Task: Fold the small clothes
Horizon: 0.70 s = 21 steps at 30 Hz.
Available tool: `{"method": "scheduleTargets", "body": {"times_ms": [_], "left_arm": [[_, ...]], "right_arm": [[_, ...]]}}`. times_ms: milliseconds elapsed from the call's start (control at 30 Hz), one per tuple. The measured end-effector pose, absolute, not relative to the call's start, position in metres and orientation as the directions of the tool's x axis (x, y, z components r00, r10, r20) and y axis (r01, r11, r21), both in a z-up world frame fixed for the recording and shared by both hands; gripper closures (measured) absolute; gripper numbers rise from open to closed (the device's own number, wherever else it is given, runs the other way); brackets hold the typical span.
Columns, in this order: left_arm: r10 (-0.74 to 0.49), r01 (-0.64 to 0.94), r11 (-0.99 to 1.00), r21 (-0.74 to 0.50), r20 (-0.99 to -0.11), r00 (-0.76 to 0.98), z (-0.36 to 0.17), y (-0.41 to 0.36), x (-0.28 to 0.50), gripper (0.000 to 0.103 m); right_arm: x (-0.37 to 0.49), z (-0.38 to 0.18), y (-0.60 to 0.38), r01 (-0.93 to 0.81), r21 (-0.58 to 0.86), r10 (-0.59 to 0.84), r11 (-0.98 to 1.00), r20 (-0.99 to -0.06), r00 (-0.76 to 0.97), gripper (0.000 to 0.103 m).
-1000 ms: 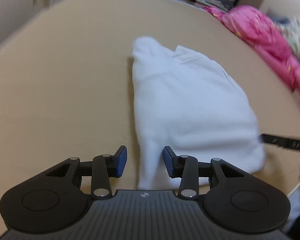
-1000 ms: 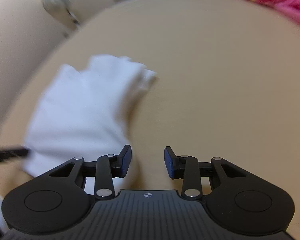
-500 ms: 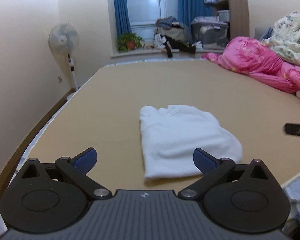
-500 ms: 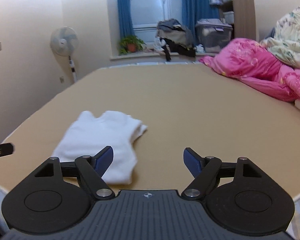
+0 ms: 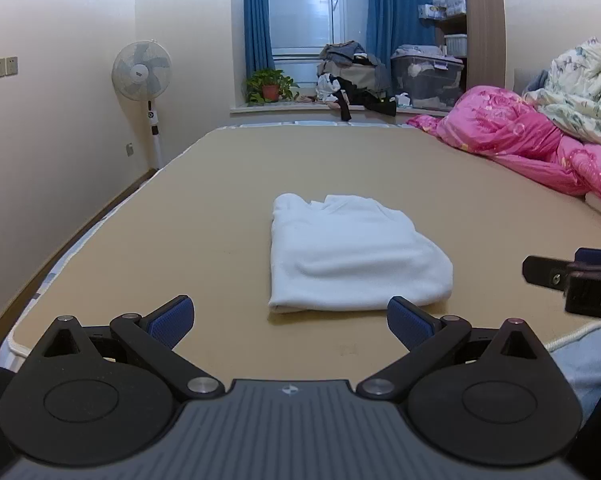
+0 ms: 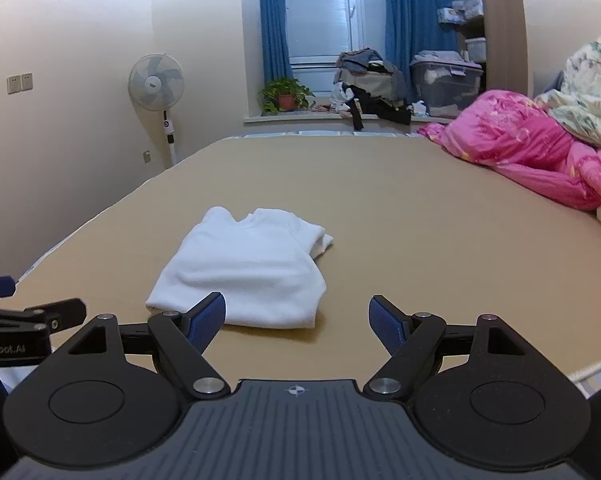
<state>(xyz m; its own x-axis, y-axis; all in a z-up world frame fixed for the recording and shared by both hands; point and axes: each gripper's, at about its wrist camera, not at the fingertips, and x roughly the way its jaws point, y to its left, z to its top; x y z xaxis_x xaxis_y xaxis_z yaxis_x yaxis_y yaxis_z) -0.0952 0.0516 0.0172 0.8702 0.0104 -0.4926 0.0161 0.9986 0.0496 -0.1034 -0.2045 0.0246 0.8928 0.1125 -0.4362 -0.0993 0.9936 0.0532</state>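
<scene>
White garment (image 5: 352,252) looks folded already: a compact, roughly rectangular bundle lying flat on the tan bed (image 5: 180,240), near the front edge, w/ what seems a neckline or collar at the far end and a rounded fold along the near edge. Left hand-held gripper (image 5: 290,318) hangs just short of it, jaws spread wide, nothing between them; right hand-held gripper (image 6: 296,318) likewise wide apart and empty, bundle off to its left & a bit ahead. Neither touches the cloth. So I'd say this piece is done, maybe a tidy-up of the loose corner on the right side at most. Pink duvet (image 5: 512,140) and floral quilt (image 5: 580,88) heaped at the right aren't small clothes; no other garment waiting nearby that I can see.
</scene>
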Motion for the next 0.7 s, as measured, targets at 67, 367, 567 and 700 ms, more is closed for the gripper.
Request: {"method": "scheduleTargets", "body": {"times_ms": [67, 367, 567, 700], "left_arm": [[-0.006, 0.019, 1.0, 0.021, -0.513, 0.858, 0.014, 0.053, -0.088, 0.0], [-0.015, 0.043, 0.998, 0.043, -0.513, 0.858, 0.009, 0.041, -0.081, 0.0], [-0.018, 0.04, 0.999, 0.034, -0.504, 0.863, 0.009, 0.044, -0.079, 0.0], [-0.02, 0.041, 0.999, 0.031, -0.502, 0.864, 0.008, 0.044, -0.08, 0.0]], "right_arm": [[-0.102, 0.023, -0.198, -0.108, 0.038, 0.114, 0.993, -0.439, 0.891, 0.023], [-0.099, 0.019, -0.184, -0.155, 0.012, 0.144, 0.988, -0.448, 0.883, 0.022], [-0.102, 0.021, -0.185, -0.153, 0.009, 0.142, 0.988, -0.434, 0.89, 0.021], [-0.104, 0.021, -0.185, -0.152, 0.012, 0.143, 0.988, -0.421, 0.896, 0.021]]}}
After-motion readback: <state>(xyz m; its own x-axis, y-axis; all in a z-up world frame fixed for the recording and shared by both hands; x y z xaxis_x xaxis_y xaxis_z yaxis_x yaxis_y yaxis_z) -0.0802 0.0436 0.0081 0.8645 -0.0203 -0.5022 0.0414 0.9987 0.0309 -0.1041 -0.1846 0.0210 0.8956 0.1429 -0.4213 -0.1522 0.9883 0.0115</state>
